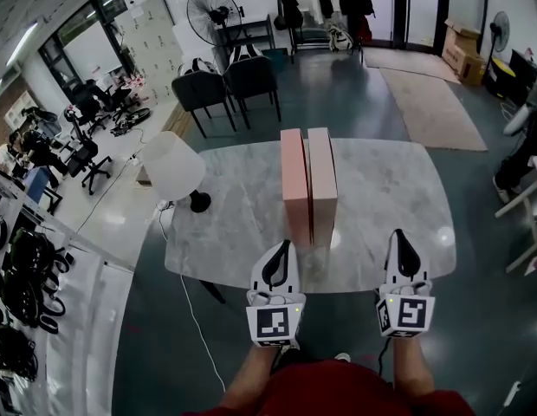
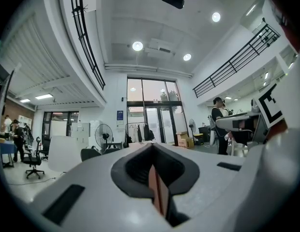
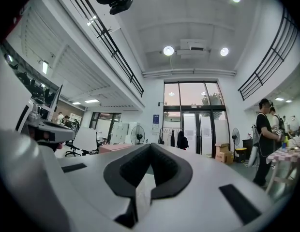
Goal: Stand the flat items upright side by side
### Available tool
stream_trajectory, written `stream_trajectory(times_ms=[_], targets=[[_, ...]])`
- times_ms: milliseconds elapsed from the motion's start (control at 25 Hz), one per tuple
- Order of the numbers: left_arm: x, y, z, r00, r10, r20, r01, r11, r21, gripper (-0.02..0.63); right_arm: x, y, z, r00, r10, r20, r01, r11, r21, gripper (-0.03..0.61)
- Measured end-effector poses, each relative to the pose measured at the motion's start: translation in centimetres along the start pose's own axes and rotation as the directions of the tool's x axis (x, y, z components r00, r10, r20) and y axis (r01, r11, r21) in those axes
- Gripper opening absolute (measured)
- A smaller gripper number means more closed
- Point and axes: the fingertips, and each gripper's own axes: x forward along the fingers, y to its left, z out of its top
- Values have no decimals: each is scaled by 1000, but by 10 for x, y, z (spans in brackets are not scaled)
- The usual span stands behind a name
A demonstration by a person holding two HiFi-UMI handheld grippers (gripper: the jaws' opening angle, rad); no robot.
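Two flat pink boxes stand upright side by side on the marble table (image 1: 381, 198), the left box (image 1: 294, 185) touching the right box (image 1: 321, 180). My left gripper (image 1: 281, 248) hovers at the table's near edge, just in front of the left box, its jaws shut with nothing held. The right gripper (image 1: 398, 237) hangs further right, apart from the boxes, also shut and empty. In the left gripper view the gripper (image 2: 152, 149) points level, and a sliver of pink box (image 2: 157, 187) shows beyond its jaws. The right gripper view shows that gripper (image 3: 150, 149) closed, with a pink box (image 3: 116, 148) off to its left.
A white table lamp (image 1: 173, 167) stands at the table's left end, its cable trailing off the edge. Two dark chairs (image 1: 225, 81) sit beyond the table's far side, and a standing fan (image 1: 212, 11) behind them. A person (image 3: 263, 139) stands to the right.
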Motion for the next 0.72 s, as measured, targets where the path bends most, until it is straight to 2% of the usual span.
stream_trajectory(times_ms=[720], targets=[[6, 3, 1, 1000, -14, 2, 14, 1000, -3, 6, 6, 7, -6, 1000, 6, -14, -6, 1000, -12, 0]])
